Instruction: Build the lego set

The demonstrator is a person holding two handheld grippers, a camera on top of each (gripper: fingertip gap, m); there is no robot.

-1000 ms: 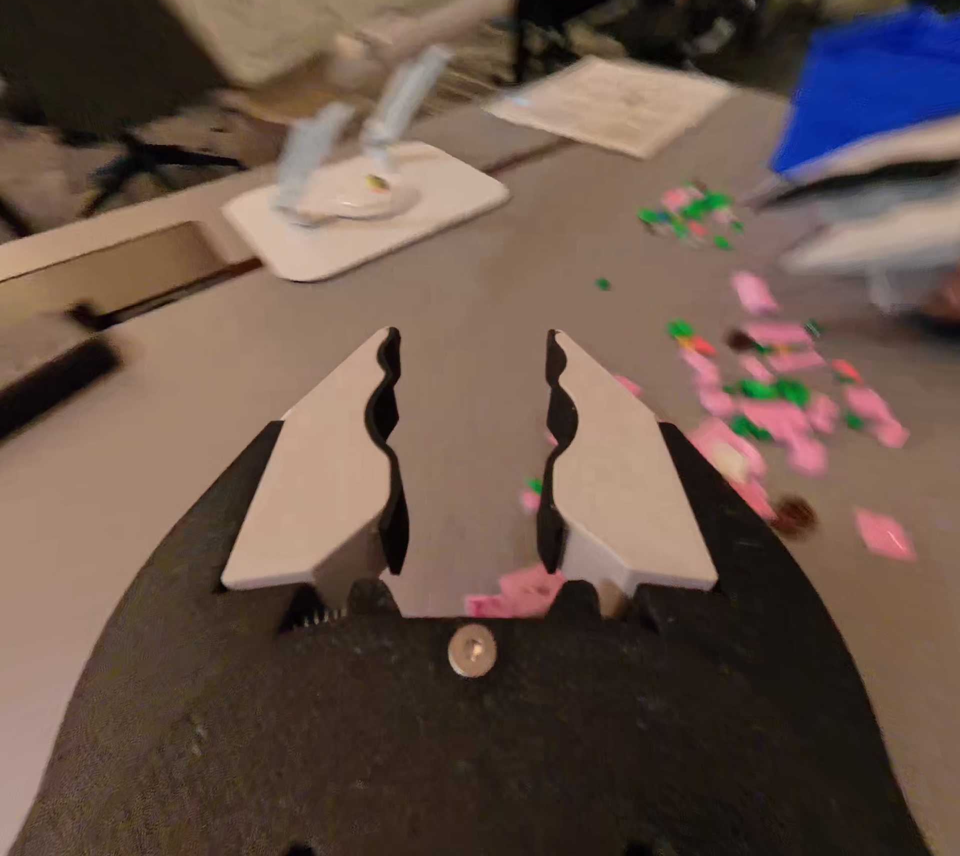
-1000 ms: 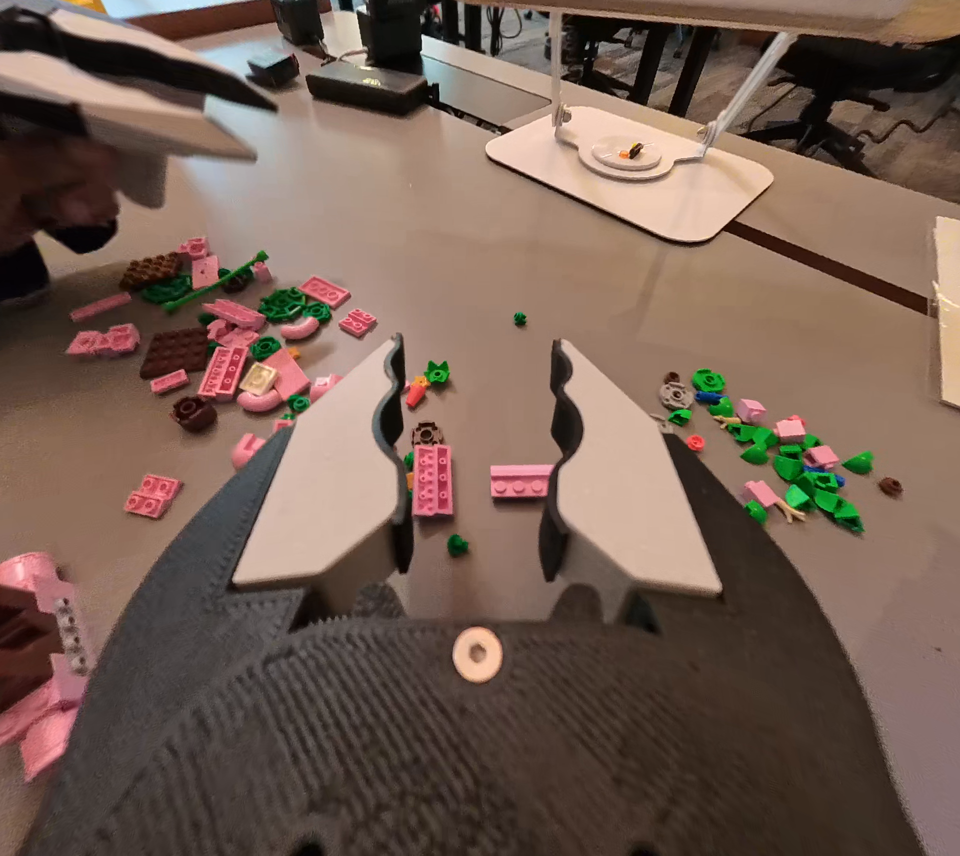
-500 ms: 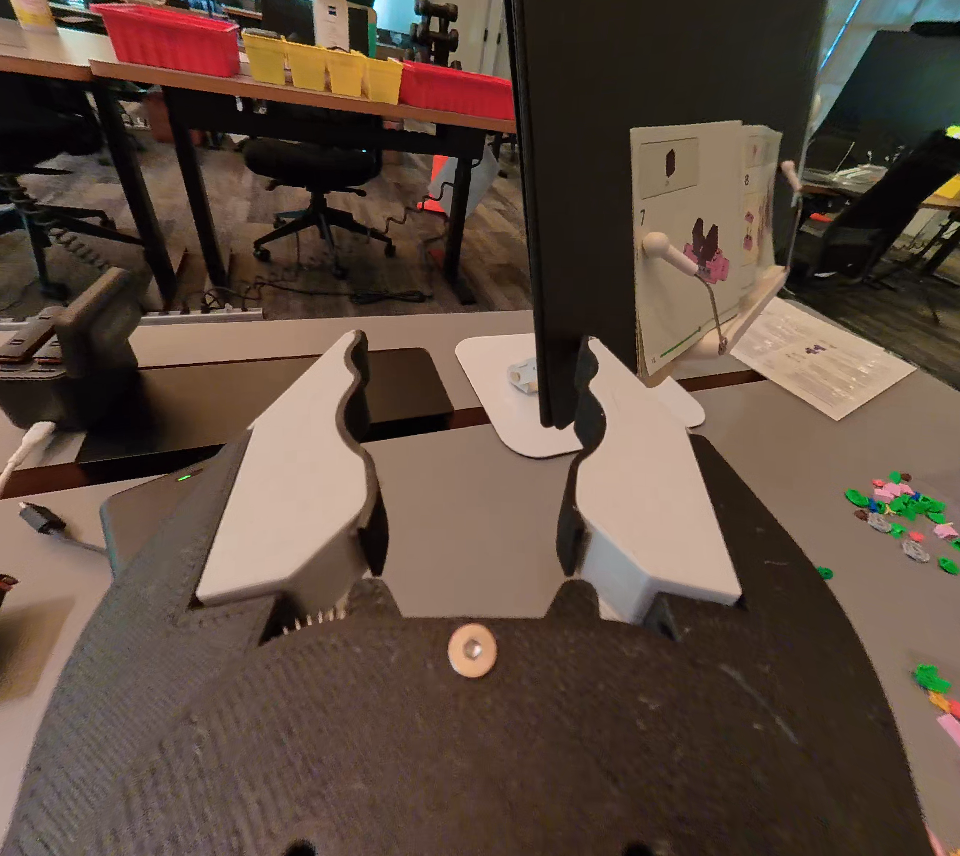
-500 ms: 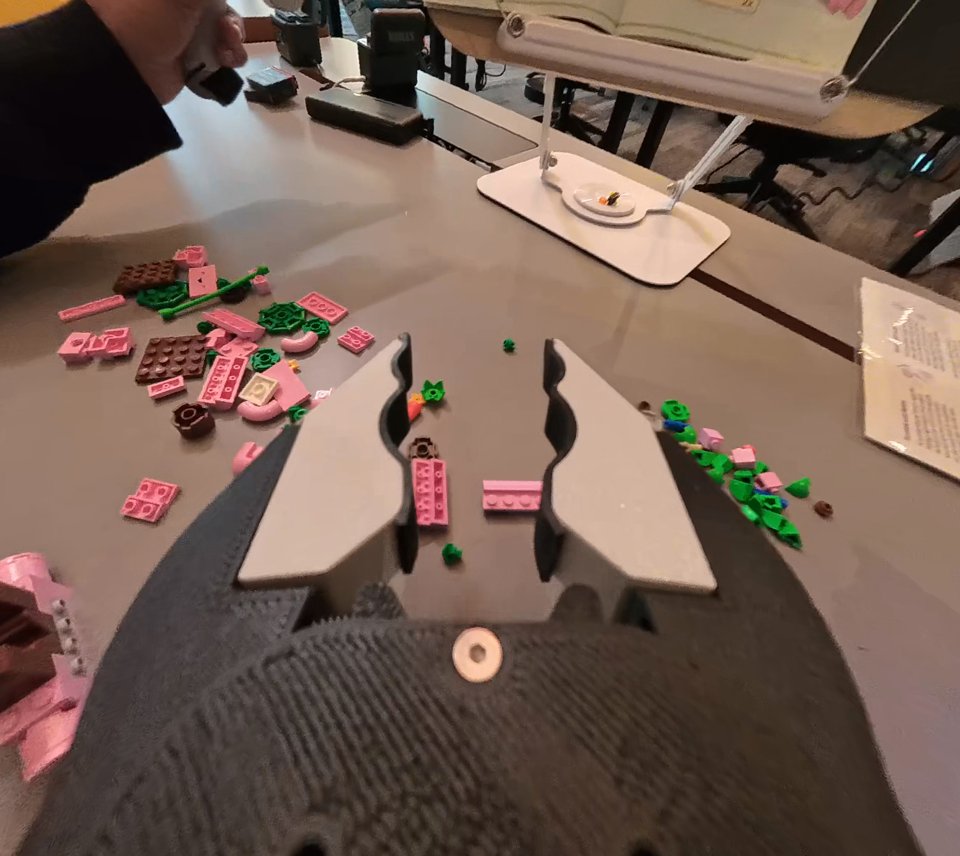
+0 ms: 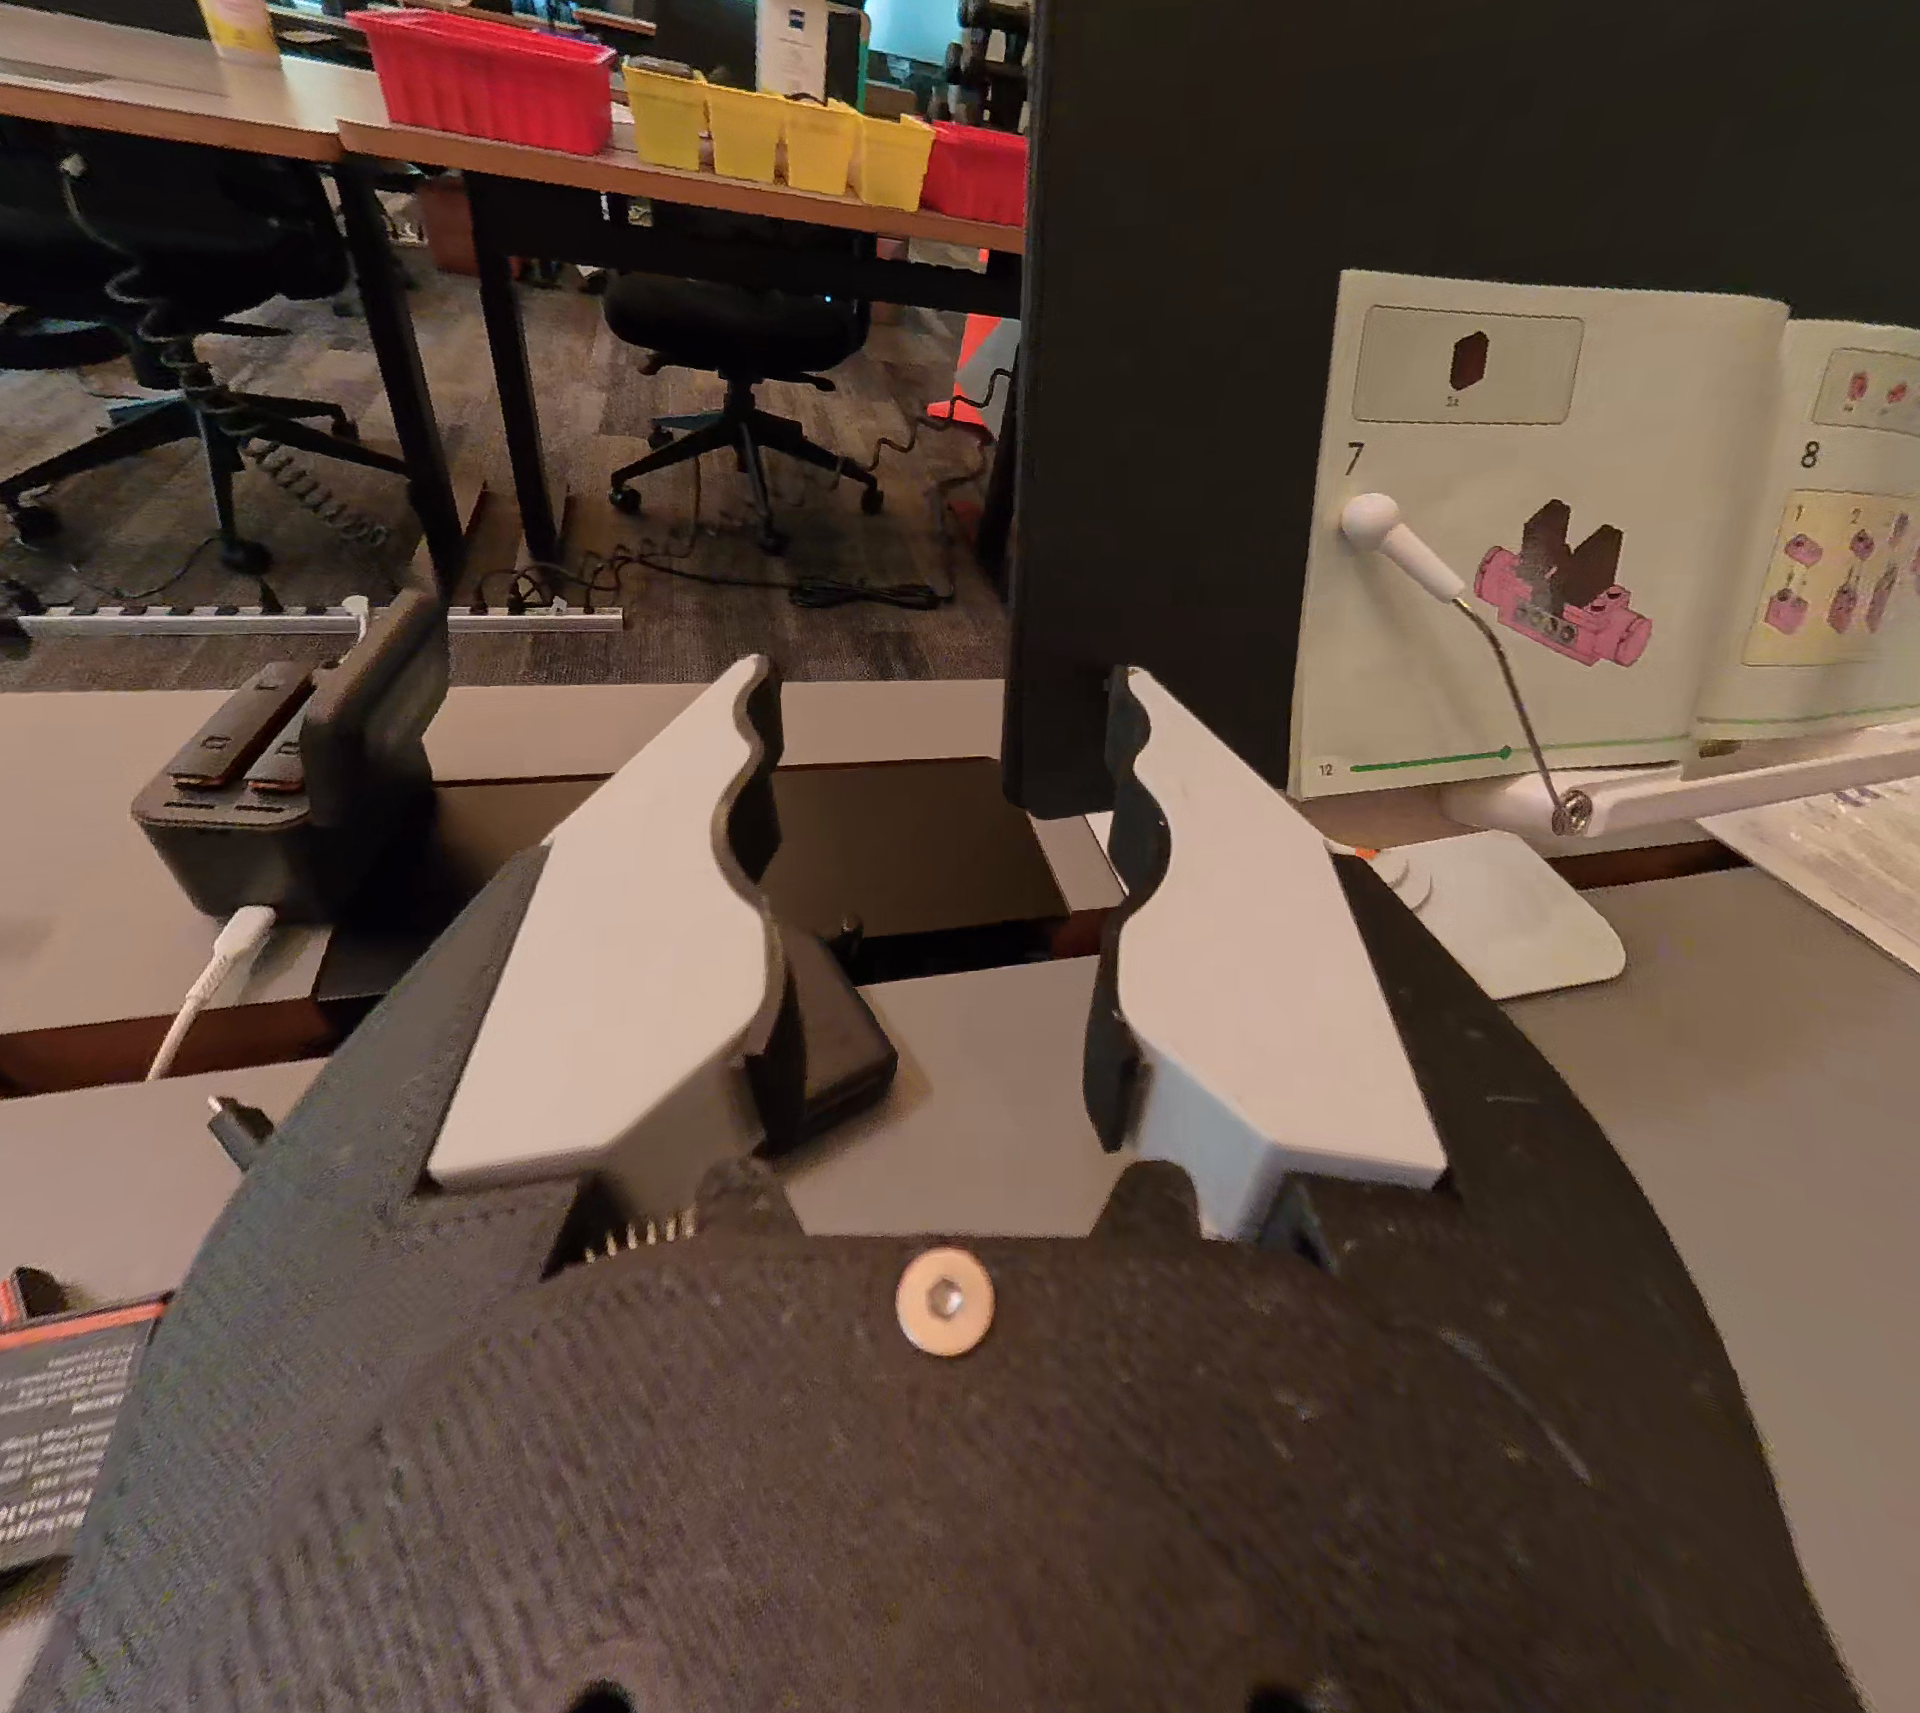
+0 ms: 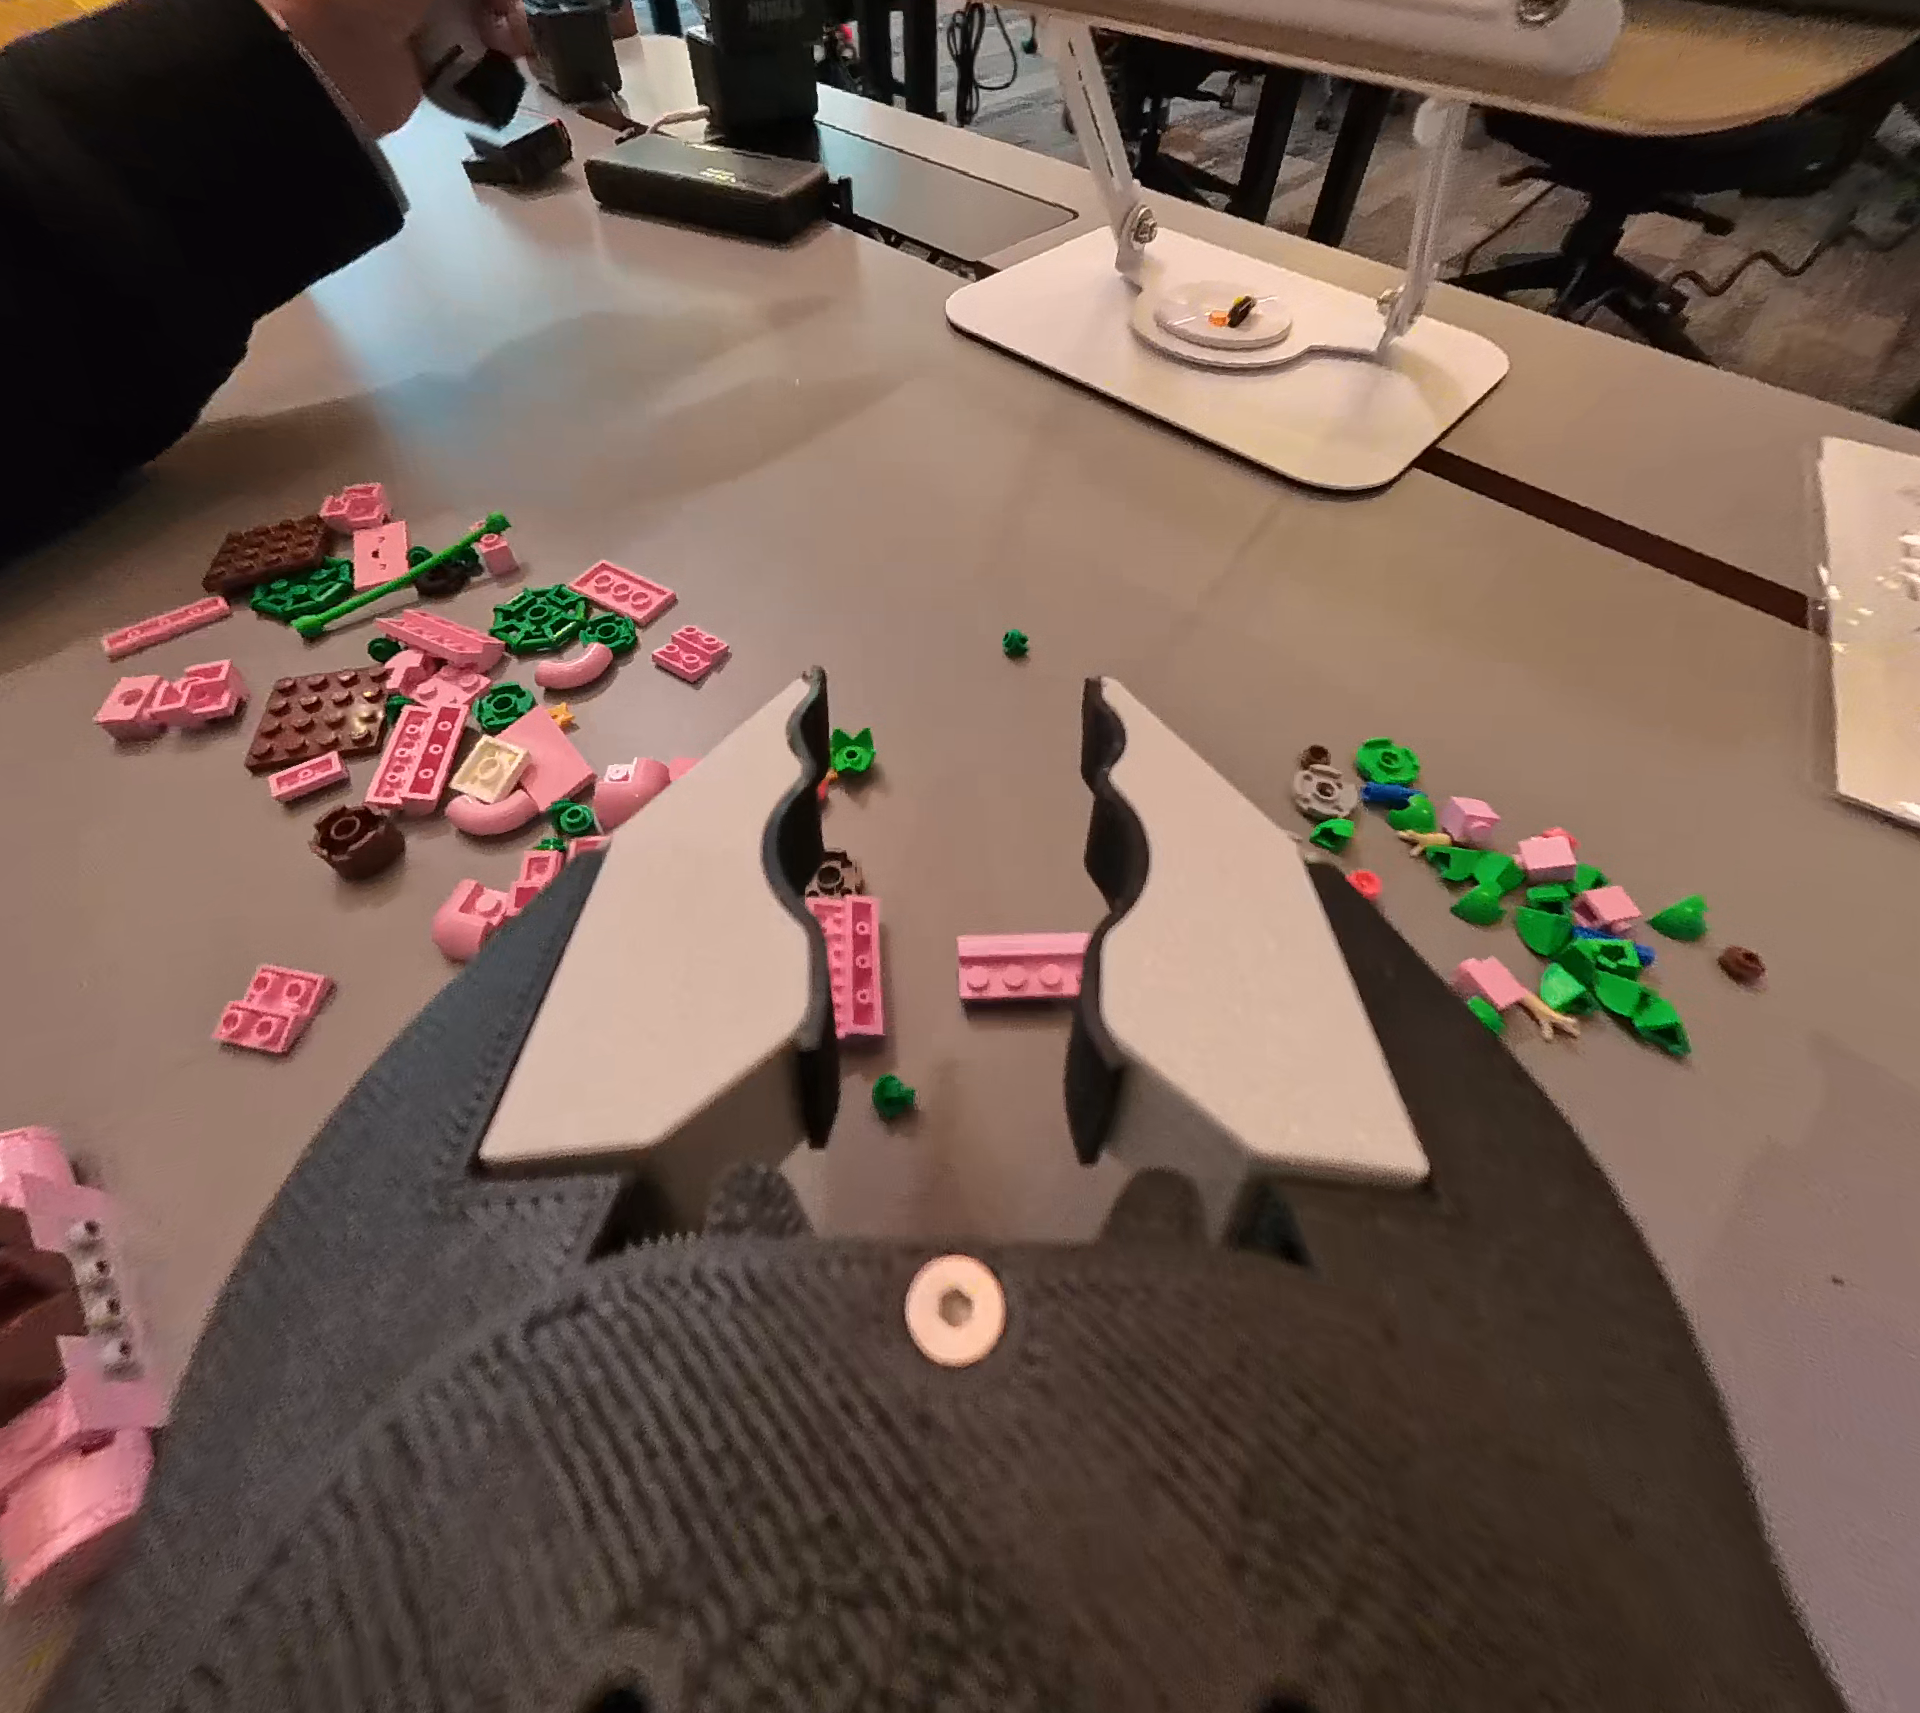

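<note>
My right gripper [image 6: 954,692] is open and empty, held low over the grey table [image 6: 831,437]. Below the gap between its fingers lie a pink studded plate [image 6: 857,977] and a pink long plate [image 6: 1018,965]. A pile of pink, brown and green pieces [image 6: 416,707] lies to the left, and a green and pink pile [image 6: 1538,915] to the right. A partly built pink and brown assembly [image 6: 52,1331] sits at the lower left edge. My left gripper [image 5: 940,687] is open and empty, raised, and faces the instruction booklet [image 5: 1538,520] on its white stand.
The stand's white base [image 6: 1226,354] is at the table's back. A hand and dark sleeve [image 6: 343,1] holding the left gripper's handle hover at the upper left. A black charger dock [image 5: 281,832], a black box [image 6: 707,183], a black panel [image 5: 1455,105] and a paper sheet [image 6: 1870,624] border the table. Left tips to right tips: about 40 cm. To reach the black charger dock [image 5: 281,832] in a straight line is about 20 cm for my left fingers, about 60 cm for my right.
My left gripper has lifted off the piece-strewn table and swung up toward the booklet and the table's back. My right gripper has stayed almost still over the two pink plates.
</note>
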